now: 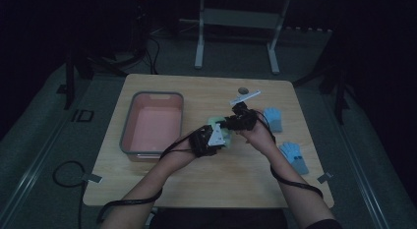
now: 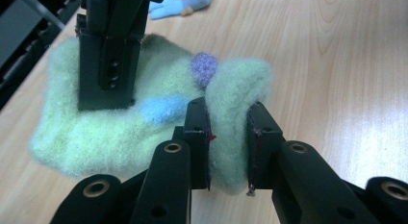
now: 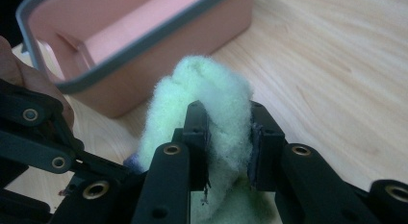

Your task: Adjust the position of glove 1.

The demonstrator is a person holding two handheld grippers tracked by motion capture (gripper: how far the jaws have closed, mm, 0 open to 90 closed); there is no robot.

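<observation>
Pink rectangular plastic tub with a grey rim (image 1: pixel 129 122) near the left edge of the wooden tabletop (image 1: pixel 206 185), nothing inside. Fuzzy pale green sock with blue and purple dots (image 2: pixel 144 113) near the tabletop's middle, just right of the tub. Left gripper (image 2: pixel 230 137) pinching one fold of the sock; right gripper (image 3: pixel 228 137) pinching another fold. Two light blue gloves (image 1: pixel 293 155) toward the right edge. Small white strip (image 1: pixel 245 97) near the far edge.
</observation>
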